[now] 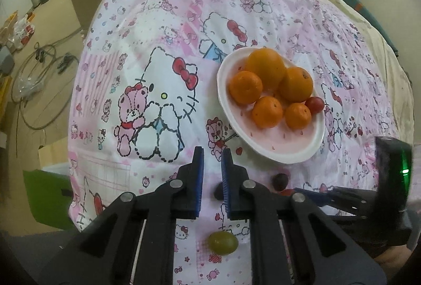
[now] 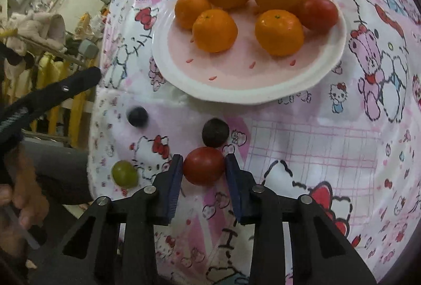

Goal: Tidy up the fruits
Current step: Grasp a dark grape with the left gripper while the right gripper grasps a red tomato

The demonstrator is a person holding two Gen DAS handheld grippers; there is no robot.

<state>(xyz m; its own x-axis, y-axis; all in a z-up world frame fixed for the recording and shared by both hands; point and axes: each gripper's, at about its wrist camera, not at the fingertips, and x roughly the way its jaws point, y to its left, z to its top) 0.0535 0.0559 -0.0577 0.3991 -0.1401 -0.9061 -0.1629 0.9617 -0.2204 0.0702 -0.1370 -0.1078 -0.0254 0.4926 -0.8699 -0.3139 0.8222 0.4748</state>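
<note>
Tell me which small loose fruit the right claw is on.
The red tomato between the right claw pads; the dark grape, blueberry and green grape lie free.

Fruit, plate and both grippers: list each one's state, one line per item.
plate: holds five oranges and one red tomato
red tomato: on the cloth, gripped
right gripper: shut on red tomato
left gripper: shut, holding nothing
green grape: loose on cloth
dark grape: loose on cloth
blueberry: loose on cloth

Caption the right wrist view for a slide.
Right gripper shut on a cherry tomato below the plate of oranges.
</note>
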